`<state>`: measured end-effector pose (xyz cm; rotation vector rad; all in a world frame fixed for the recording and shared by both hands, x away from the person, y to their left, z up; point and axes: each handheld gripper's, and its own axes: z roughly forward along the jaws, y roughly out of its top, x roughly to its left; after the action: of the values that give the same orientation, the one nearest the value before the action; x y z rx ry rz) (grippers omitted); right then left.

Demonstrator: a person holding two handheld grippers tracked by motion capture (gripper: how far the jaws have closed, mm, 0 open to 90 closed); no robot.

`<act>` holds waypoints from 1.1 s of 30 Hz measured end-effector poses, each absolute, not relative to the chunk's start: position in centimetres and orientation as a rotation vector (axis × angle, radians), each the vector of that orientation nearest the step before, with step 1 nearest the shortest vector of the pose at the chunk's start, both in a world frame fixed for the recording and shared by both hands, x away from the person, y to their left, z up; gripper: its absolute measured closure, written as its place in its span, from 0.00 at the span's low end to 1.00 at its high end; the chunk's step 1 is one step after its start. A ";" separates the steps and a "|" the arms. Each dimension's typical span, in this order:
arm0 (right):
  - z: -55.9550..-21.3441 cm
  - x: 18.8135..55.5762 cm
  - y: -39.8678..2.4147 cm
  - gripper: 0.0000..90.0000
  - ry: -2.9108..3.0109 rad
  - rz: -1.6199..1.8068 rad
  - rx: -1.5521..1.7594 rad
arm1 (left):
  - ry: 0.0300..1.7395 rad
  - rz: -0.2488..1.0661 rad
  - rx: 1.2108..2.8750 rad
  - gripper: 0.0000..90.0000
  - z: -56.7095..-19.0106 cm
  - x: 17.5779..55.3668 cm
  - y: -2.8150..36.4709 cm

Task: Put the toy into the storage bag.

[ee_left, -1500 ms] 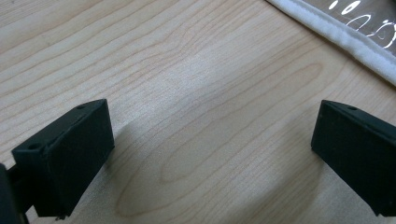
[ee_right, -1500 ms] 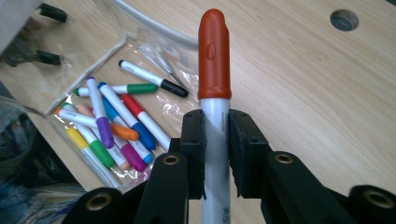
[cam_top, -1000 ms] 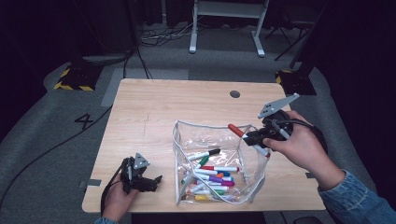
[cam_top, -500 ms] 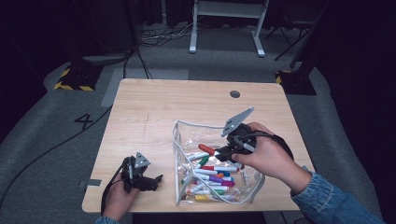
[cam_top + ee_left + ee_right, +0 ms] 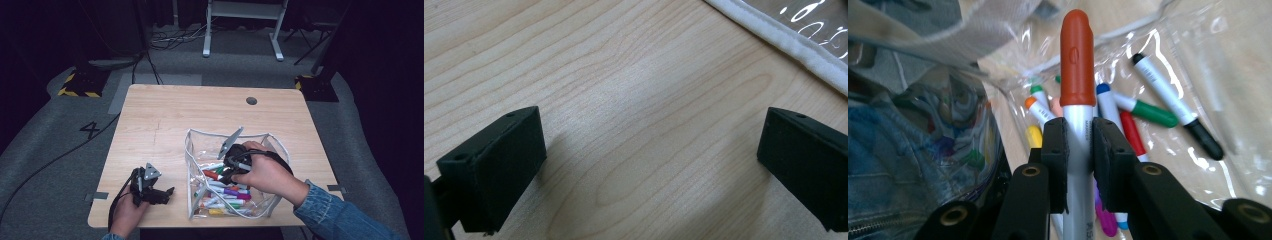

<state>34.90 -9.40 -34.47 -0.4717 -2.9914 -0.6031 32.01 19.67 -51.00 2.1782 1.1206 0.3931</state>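
The right claw (image 5: 1079, 137) is clamping a red-capped white marker pen (image 5: 1076, 75), whose long axis is running straight out along the jaws, cap leading. The high view places this claw (image 5: 226, 172) inside the open mouth of the clear plastic pouch with white piping (image 5: 192, 137), so the pen is pointing down towards the loose coloured markers (image 5: 220, 192) lying just beneath it; letting go there looks like the next move. The right gripper view is showing the pads pinching the barrel, a detail the high view is hiding under the hand. The left claw (image 5: 649, 165), jaws standing wide apart and holding nothing, is resting on the pale wooden desk (image 5: 200, 110) beside the pouch's edge.
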 end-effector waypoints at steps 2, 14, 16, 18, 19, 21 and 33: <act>-35.4 34.9 -9.0 0.86 -2.990 -0.563 -0.453 | 1.121 0.393 2.178 0.00 -51.0 32.0 19.7; -38.3 35.4 -7.9 0.86 -3.019 -0.337 -0.386 | 1.121 0.390 2.178 0.00 -51.0 32.0 19.7; -38.7 35.4 -7.9 0.86 -3.021 -0.293 -0.373 | 1.121 0.391 2.178 0.00 -51.0 32.0 19.7; -38.9 35.3 -8.0 0.86 -3.017 -0.270 -0.370 | 1.122 0.392 2.179 0.00 -51.0 32.0 19.7; -39.0 35.3 -8.1 0.86 -3.015 -0.263 -0.367 | 1.121 0.391 2.177 0.00 -51.0 32.0 19.7; -39.1 35.3 -8.1 0.86 -3.013 -0.237 -0.354 | 1.123 0.392 2.179 0.00 -51.0 32.0 19.7; -38.7 35.3 -8.2 0.42 -3.060 -0.428 -0.351 | 1.118 0.396 2.179 0.00 -51.0 32.1 19.6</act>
<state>35.33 -8.19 -38.74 -0.3508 -3.0595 -0.4282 32.08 19.62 -51.01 2.1785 1.1176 0.3959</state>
